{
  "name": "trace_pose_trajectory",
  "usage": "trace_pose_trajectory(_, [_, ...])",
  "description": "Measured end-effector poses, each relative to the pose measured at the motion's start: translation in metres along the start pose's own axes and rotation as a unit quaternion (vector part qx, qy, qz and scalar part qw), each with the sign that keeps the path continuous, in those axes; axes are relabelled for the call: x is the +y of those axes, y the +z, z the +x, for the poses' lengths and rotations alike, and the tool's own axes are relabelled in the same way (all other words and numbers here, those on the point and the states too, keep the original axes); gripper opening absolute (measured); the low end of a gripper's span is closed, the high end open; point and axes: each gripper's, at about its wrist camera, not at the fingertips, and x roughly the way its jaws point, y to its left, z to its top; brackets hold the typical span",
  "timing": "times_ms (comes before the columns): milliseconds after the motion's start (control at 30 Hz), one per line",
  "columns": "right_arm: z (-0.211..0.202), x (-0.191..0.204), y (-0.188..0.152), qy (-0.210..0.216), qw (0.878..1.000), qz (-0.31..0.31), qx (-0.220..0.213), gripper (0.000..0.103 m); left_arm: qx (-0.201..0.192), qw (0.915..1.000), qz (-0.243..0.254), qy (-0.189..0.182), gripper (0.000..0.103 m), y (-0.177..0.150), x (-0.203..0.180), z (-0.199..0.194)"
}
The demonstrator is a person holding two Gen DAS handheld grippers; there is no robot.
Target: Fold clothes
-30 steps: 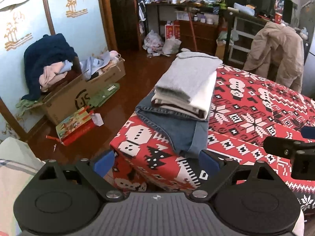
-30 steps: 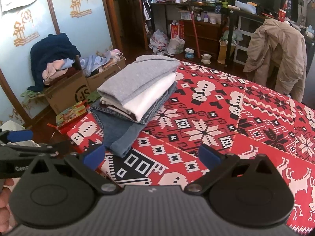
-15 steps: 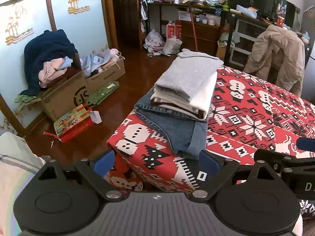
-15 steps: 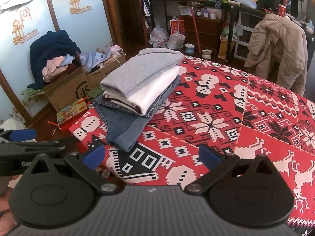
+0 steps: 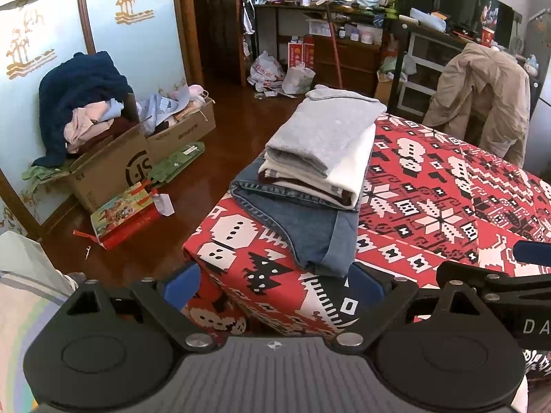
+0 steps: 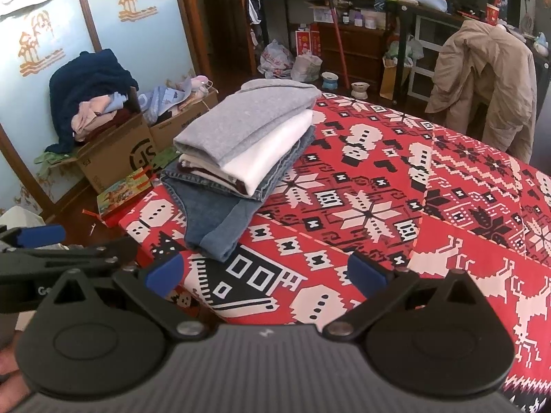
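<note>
Both cameras have come a little nearer to the stack of folded clothes (image 5: 320, 172), which lies on the corner of the red patterned table (image 6: 361, 213). Left gripper (image 5: 273, 284) and right gripper (image 6: 265, 272) are spread wide, holding nothing.

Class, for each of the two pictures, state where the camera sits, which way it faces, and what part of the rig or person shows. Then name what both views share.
Left wrist: on the left gripper, facing forward over the table's corner at the folded stack; its own open jaws show, with the right gripper at the right edge.
Right wrist: on the right gripper, facing the red tablecloth; its open jaws, the left gripper and part of a hand show.
Shared: the stack, the cardboard box, the beige coat.
</note>
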Motion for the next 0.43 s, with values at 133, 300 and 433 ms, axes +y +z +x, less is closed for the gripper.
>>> trace_pose_trajectory(133, [-0.0001, -0.0016, 0.0005, 0.000, 1.000, -0.001, 0.001, 0.102, 0.001, 1.0000, 0.001, 0.001, 0.093, 0.0003, -0.0011, -0.0008])
trace_pose_trajectory(300, [0.0000, -0.0030, 0.0015, 0.000, 1.000, 0.000, 0.001, 0.102, -0.001, 1.0000, 0.004, 0.004, 0.093, 0.0005, -0.0014, -0.0021])
trace_pose_trajectory(433, [0.0000, -0.0028, 0.0014, 0.002, 1.000, 0.000, 0.003, 0.102, -0.004, 1.0000, 0.004, 0.005, 0.093, 0.0004, -0.0007, -0.0024])
